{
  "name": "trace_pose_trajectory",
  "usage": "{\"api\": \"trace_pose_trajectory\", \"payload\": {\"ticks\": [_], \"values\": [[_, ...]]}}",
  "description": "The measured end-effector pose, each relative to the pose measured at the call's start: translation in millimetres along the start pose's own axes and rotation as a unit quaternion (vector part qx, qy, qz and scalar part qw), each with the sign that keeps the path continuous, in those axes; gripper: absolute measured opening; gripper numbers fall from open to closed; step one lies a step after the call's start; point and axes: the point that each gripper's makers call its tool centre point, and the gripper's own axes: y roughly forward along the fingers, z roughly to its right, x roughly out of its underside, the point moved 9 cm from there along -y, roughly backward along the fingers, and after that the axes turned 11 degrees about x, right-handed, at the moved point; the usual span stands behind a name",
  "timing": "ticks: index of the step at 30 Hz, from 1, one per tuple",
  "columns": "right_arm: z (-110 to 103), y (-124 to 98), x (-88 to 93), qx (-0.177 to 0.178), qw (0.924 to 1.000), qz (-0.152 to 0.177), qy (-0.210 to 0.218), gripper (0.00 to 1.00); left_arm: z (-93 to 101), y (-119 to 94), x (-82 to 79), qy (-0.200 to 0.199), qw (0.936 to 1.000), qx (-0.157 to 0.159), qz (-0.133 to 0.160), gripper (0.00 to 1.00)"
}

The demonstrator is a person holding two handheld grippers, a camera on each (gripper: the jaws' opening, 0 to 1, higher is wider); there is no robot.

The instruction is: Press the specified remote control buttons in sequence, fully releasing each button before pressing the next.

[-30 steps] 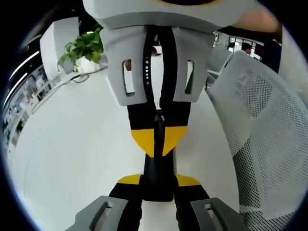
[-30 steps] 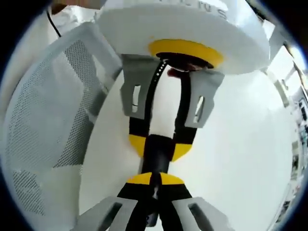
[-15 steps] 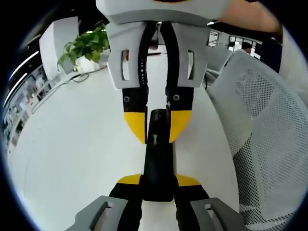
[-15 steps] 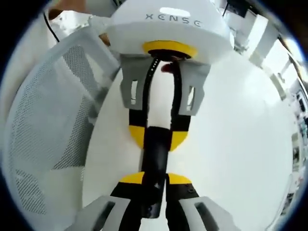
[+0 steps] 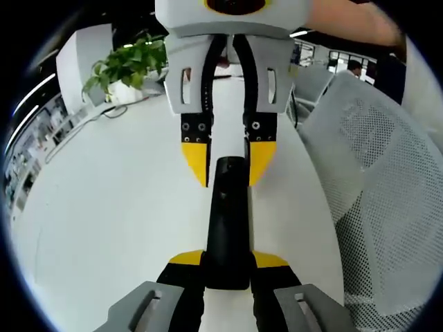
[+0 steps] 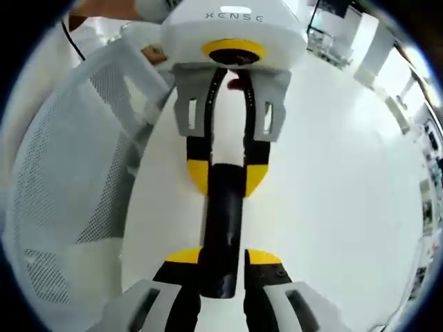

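Since a second ago, right gripper (image 5: 228, 159) backed off the remote's (image 5: 227, 228) far end, jaws parted | left gripper (image 5: 227, 273) clamps remote's near end above white table (image 5: 111, 207) | we note mesh chair (image 5: 374, 207) alongside

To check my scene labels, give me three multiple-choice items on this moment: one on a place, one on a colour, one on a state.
1. The potted plant stands: A on the chair; B at the table's far end; C on the floor.
2. The remote is: A white; B grey; C black.
3. The left gripper is: A shut on the remote; B wide open; C off the remote.
B, the plant sits by the table's far edge; C, its body is black; A, the jaws hug its sides.
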Motion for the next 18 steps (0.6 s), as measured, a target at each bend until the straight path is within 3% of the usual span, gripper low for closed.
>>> {"api": "trace_pose_trajectory", "payload": {"ticks": [18], "values": [[-3.8,0.3,35.2,-0.007,0.9991,-0.035,0.024,0.22,-0.2,-0.8,-0.2,0.001,1.0,0.001,-0.006,0.25]]}}
